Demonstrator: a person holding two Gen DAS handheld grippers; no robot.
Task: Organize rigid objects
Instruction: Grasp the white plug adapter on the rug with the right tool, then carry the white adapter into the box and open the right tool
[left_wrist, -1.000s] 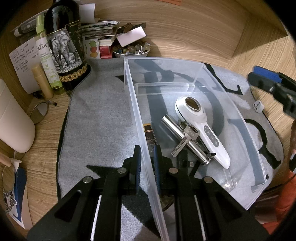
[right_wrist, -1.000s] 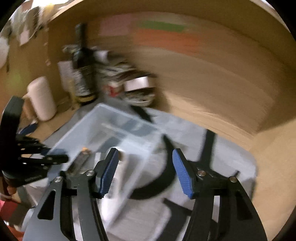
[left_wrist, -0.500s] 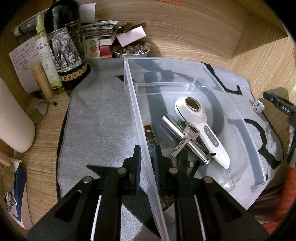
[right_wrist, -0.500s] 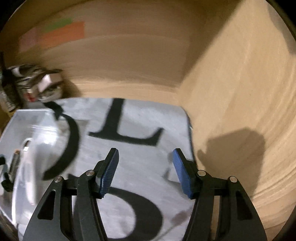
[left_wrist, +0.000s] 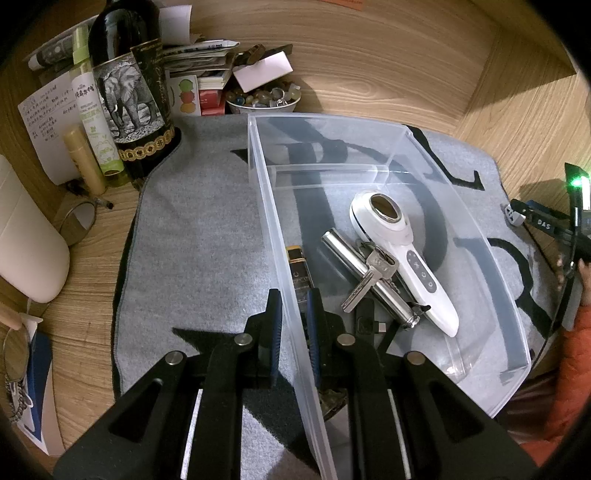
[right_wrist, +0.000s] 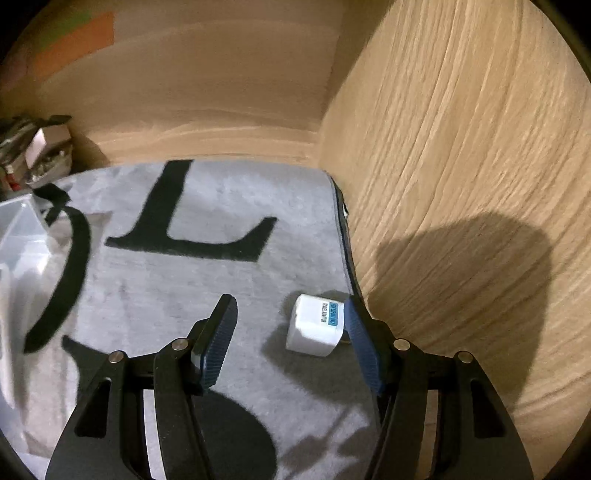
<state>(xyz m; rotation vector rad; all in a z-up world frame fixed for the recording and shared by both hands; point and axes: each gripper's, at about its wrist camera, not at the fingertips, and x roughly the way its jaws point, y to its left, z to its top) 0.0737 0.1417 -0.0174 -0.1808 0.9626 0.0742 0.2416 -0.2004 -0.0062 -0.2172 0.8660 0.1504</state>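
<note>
Right wrist view: white cube-shaped travel adapter (right_wrist: 314, 326) with a blue label lies on the grey mat (right_wrist: 229, 192), close to the mat's right edge and the wooden wall.
Handling: likely light, hard plastic with smooth faces, so it may slip; its flat opposite sides look like the best places to pinch.
Right gripper (right_wrist: 290, 341): blue-padded fingers stand apart, empty; the adapter sits between them, just beside the right pad, not squeezed.
Next move, judged: centre the fingers over the cube, then close on its side faces.
Left gripper (left_wrist: 293, 321): fingers closed on the near wall of the clear bin (left_wrist: 458, 206), steadying it.
Bin contents: white handheld device (left_wrist: 406, 254), silver cylinder (left_wrist: 347, 254), keys (left_wrist: 373, 275).
</note>
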